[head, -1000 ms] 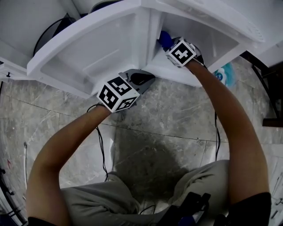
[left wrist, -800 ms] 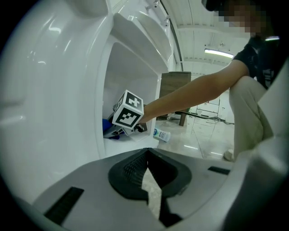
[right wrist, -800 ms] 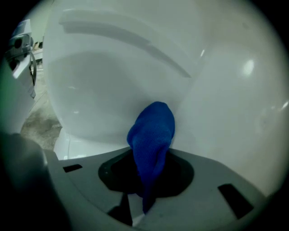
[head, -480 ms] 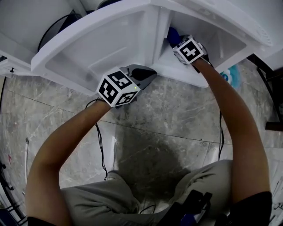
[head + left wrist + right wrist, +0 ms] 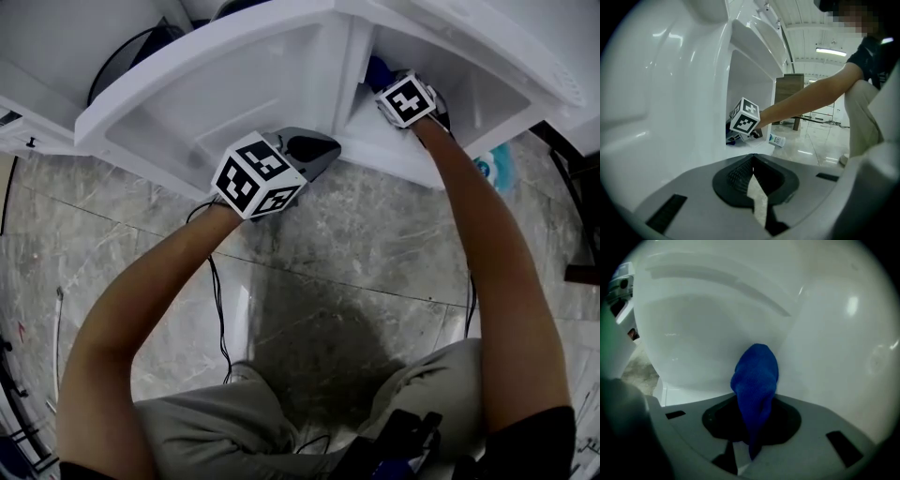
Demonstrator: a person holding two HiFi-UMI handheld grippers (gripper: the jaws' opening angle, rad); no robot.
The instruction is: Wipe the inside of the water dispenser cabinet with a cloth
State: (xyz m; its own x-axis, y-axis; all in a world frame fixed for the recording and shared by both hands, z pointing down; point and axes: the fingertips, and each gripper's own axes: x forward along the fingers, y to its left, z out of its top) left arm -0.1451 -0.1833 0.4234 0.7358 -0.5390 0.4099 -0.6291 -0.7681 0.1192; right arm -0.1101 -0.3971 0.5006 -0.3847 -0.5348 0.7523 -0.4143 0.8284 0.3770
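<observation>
- Now our right hand-held gripper (image 5: 750,427) is clamped on the blue cloth (image 5: 757,376), deep inside the white cabinet (image 5: 693,333).
- We see the cloth's bunched end up against the cabinet's inner wall, near a corner.
- Our left hand-held gripper (image 5: 754,187) has its jaws together with nothing between them, at the lower edge of the open door (image 5: 216,103).

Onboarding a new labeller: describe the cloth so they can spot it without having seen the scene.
Find the white dispenser cabinet at the top of the head view and follow the person's right arm into it to the right gripper. Pinched in its jaws is the blue cloth: a bunched, deep blue wad, the only coloured thing against the plain white inner walls.
</observation>
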